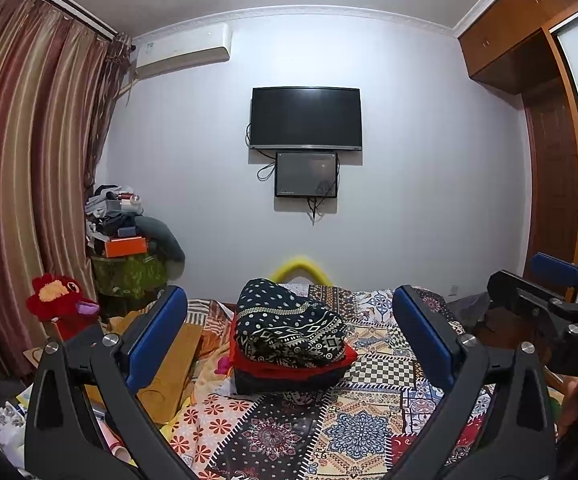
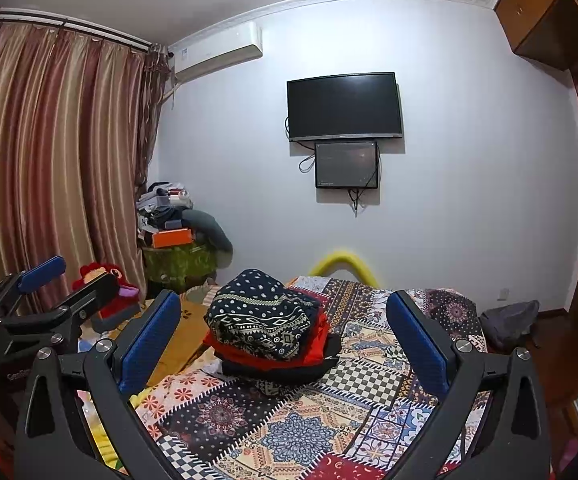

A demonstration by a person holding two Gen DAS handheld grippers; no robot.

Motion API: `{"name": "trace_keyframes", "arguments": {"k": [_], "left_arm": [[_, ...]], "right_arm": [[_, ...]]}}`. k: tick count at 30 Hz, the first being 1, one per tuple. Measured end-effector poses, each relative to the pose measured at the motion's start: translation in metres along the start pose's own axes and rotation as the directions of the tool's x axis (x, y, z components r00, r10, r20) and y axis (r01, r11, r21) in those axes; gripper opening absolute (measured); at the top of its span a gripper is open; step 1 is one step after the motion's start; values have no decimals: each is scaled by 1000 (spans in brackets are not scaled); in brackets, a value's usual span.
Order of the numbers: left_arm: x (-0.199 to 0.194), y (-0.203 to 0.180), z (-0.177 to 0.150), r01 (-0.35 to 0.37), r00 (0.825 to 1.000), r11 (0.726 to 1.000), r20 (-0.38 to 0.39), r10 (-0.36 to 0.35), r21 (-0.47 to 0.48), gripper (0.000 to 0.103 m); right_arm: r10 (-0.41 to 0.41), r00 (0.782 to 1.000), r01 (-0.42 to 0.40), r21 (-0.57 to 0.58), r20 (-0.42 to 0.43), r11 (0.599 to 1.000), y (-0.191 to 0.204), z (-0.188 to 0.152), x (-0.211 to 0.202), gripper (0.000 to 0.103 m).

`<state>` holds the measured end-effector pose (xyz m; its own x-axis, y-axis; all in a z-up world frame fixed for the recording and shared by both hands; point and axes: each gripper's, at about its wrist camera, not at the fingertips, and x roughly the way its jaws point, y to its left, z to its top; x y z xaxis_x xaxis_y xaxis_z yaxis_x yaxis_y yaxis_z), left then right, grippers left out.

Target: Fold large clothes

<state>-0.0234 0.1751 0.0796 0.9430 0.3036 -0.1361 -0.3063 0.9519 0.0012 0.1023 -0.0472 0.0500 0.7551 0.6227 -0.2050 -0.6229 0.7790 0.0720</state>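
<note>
left wrist view: the left gripper point(image 1: 289, 336) hangs above the bed point(image 1: 373, 360), its blue-padded fingers point(image 1: 157, 338) spread wide and holding nothing. between them sits the stack of folded clothes point(image 1: 289, 344) on the patchwork bedspread point(image 1: 353, 432), a dark patterned garment point(image 1: 285, 322) on top, a red one point(image 1: 289, 366) under it, a dark one at the bottom. the right gripper point(image 1: 529, 284) shows at the right edge, fingers parted. a red plush toy point(image 1: 63, 300) sits at left below the striped curtain point(image 1: 29, 160).

right wrist view: the right gripper point(image 2: 283, 338) is released too, fingers point(image 2: 421, 342) wide apart, the folded stack point(image 2: 269, 328) resting on the bed between them. the left gripper point(image 2: 73, 276) is at left, fingers apart and empty. a television point(image 2: 343, 106) hangs on the far wall.
</note>
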Motion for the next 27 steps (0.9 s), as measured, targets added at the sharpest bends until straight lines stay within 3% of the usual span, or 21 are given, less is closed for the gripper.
{"name": "trace_keyframes", "arguments": {"k": [27], "left_arm": [[2,-2,-1,18,1000,1000,-10,-18,-11,103]], "right_arm": [[-9,1000,9,2,-18,1000,-5,-1,2,102]]}}
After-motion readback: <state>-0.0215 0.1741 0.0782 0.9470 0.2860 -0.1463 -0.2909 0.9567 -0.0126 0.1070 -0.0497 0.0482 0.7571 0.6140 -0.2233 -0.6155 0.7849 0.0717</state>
